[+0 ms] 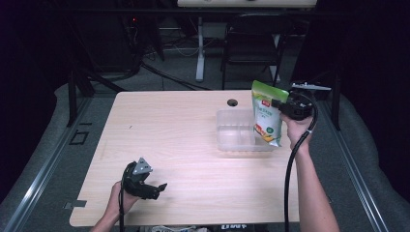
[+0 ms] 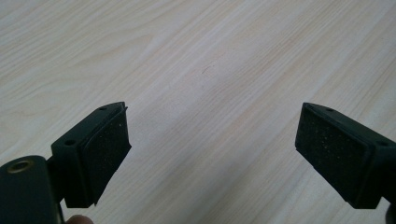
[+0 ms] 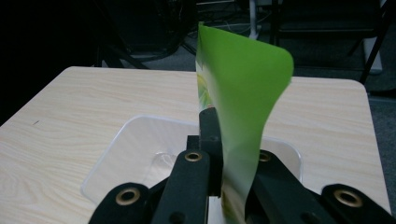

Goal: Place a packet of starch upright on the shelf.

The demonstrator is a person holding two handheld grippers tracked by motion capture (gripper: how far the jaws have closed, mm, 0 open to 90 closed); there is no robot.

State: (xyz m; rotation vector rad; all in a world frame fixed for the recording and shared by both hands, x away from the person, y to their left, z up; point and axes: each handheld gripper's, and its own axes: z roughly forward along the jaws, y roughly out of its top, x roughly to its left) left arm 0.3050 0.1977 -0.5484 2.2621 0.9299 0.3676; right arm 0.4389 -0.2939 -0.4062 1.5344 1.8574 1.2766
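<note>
A green and white snack pouch [image 1: 266, 113] hangs upright above the right side of a clear plastic tray [image 1: 232, 137]. My right gripper [image 1: 276, 104] is shut on the pouch's upper edge, held by a hand at the table's right side. In the right gripper view the green pouch [image 3: 243, 93] stands pinched between the black jaws, with the clear tray [image 3: 135, 144] on the table below. My left gripper [image 1: 162, 187] rests low near the table's front left, held in a hand. Its pads [image 2: 105, 149] stand wide open over bare wood with nothing between them.
The light wooden table [image 1: 174, 140] has a dark round grommet [image 1: 232, 102] near its far edge. A black chair [image 1: 251, 43] and a white table leg [image 1: 199, 48] stand on the floor beyond. Black cables trail from both grippers.
</note>
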